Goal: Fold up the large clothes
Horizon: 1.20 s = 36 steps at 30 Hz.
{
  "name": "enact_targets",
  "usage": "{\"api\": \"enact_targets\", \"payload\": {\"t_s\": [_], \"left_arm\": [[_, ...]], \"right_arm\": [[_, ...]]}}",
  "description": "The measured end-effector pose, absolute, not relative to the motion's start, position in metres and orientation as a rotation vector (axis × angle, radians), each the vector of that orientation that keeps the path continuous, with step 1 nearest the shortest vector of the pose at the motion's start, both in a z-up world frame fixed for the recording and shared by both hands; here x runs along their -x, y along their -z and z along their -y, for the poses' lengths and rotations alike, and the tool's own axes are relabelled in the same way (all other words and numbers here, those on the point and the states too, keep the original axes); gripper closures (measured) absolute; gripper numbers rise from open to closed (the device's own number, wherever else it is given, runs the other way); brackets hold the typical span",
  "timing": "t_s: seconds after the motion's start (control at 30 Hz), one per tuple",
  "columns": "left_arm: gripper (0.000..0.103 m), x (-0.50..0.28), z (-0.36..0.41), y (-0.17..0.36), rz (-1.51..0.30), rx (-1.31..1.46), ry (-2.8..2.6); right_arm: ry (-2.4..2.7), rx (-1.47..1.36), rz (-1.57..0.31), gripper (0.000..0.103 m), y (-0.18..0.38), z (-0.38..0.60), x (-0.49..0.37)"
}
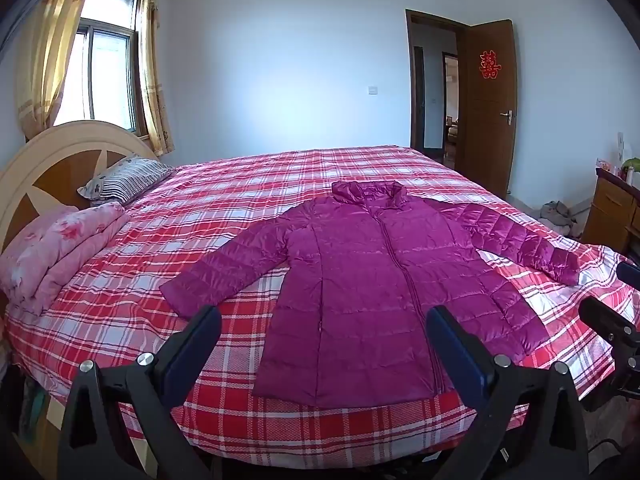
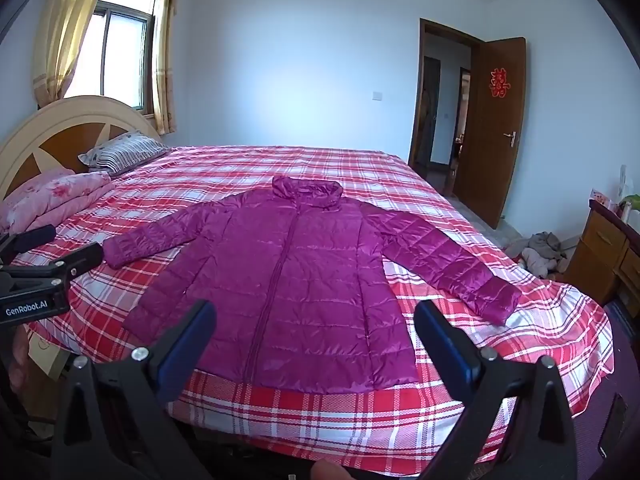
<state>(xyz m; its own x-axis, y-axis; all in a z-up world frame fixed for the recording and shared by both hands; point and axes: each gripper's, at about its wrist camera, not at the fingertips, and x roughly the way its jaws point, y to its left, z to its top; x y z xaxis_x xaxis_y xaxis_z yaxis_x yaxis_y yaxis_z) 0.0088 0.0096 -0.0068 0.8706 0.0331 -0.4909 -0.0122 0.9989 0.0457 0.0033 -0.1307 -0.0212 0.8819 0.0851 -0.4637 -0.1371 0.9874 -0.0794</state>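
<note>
I hold my left gripper (image 1: 323, 322) above the near edge of the bed (image 1: 248, 184), its two fingers spread wide with nothing between them. My right gripper (image 2: 315, 318) hangs the same way just beside it, fingers also spread wide and empty; neither one touches the cloth.

The jacket (image 1: 372, 280), a shiny purple quilted one, lies flat on the red and white checked sheet (image 1: 224, 412), front up and zipped. Its collar (image 1: 368, 192) points to the far side and its hem runs along the near edge of the bed. Both sleeves are stretched out: the left sleeve (image 1: 224, 268) slants toward the near left, and the right sleeve (image 1: 516, 240) slants toward the near right.

At the far left, by the headboard (image 1: 44, 164), sit a striped pillow (image 1: 124, 176) and a folded pink quilt (image 1: 60, 248), well apart from the jacket. A brown door (image 1: 486, 100) stands open at the far right.
</note>
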Motion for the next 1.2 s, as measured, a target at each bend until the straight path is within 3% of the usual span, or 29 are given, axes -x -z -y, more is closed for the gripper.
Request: {"api": "enact_targets", "payload": {"t_s": [1.2], "left_arm": [[0.001,-0.0125,-0.0119,0.0090,-0.524,-0.034,-0.031]], "right_arm": [[-0.118,0.106,-0.482,0.002,0.0190,0.1326,-0.0047]]}}
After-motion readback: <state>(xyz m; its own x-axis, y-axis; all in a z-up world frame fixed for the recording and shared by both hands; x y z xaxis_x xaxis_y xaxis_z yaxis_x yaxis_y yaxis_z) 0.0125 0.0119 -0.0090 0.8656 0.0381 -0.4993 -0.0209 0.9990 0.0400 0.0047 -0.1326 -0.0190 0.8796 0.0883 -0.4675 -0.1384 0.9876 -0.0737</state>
